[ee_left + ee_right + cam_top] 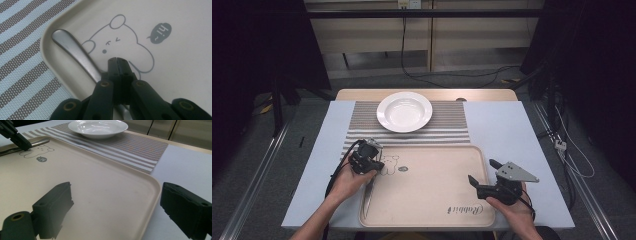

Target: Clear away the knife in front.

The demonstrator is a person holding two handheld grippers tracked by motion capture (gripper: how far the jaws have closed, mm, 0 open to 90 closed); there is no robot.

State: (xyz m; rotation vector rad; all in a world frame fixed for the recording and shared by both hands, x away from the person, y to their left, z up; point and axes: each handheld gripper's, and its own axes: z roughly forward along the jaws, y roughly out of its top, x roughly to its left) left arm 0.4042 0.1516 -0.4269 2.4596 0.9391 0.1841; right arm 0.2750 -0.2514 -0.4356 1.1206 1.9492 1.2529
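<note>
A beige tray (432,192) with a bear drawing lies at the table's near side. A metal utensil (72,50) lies along its left rim, also seen as the slim utensil (368,195) from above. My left gripper (371,170) hangs over the tray's far left corner. Its jaws are pressed together (117,60) just beside the utensil's handle, over the bear, with nothing between them. My right gripper (483,171) stands wide open at the tray's right edge. From that gripper (120,207), one jaw is over the tray (100,185) and the other is outside it.
A white plate (404,111) rests on a striped placemat (452,125) beyond the tray. The plate (98,127) and the left gripper (15,135) appear far off in the right gripper view. Pale blue tabletop (507,125) flanks the mat; cables cross the floor behind.
</note>
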